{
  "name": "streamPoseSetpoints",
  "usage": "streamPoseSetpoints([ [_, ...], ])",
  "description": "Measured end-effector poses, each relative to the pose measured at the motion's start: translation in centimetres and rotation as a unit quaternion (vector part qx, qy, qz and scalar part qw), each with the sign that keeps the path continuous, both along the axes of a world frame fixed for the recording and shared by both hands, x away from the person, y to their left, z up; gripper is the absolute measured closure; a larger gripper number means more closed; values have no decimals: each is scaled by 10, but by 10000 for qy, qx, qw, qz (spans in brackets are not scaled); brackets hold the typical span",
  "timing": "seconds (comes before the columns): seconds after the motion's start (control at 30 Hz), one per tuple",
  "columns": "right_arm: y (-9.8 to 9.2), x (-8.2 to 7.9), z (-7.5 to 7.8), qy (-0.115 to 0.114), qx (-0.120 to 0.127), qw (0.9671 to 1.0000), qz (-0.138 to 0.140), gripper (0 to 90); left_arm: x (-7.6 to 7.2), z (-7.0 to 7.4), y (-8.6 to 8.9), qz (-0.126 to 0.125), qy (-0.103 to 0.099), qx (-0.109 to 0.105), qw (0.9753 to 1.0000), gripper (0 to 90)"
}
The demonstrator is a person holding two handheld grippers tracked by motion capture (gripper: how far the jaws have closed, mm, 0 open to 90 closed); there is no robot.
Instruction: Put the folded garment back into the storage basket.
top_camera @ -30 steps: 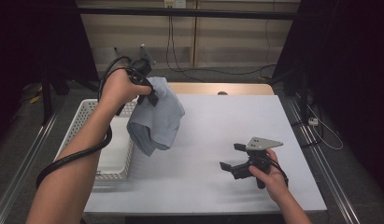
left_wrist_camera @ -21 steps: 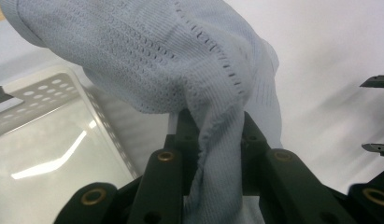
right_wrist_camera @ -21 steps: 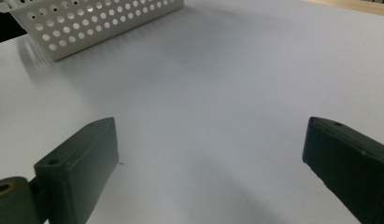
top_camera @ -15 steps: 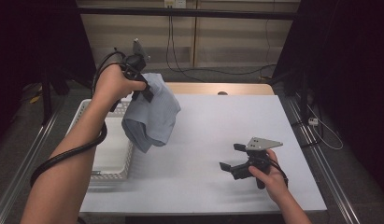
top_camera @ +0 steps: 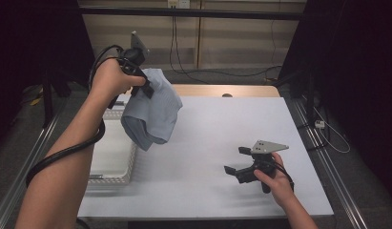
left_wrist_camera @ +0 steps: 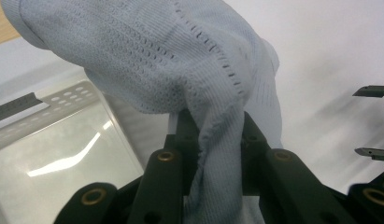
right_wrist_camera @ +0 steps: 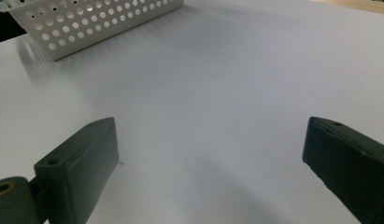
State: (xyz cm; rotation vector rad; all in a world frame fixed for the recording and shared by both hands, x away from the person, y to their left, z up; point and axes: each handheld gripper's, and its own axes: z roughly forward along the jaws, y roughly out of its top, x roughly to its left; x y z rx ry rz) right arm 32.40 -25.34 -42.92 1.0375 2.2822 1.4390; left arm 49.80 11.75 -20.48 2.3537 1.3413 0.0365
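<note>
One left gripper [top_camera: 145, 88] pinching blue cloth [top_camera: 150, 114], above basket [top_camera: 118, 162]

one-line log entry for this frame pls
left gripper: shut on blue cloth, lifted over basket edge | right gripper: open, empty, low over white table | cloth hangs clear of table

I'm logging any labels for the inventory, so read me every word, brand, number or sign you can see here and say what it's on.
None: no readable text.
The light blue knit cloth held in the left tongs shows only a woven pattern.
The white perforated basket, the white table and the right tongs are unmarked.
</note>
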Motion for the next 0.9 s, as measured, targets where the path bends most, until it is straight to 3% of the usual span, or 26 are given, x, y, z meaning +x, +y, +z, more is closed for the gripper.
streamPoseSetpoints([
  [0.9, 1, 0, 1, -19, 5, 10000, 17, 32, 2, 21, 17, 160, -141, 245, 9995, 756],
])
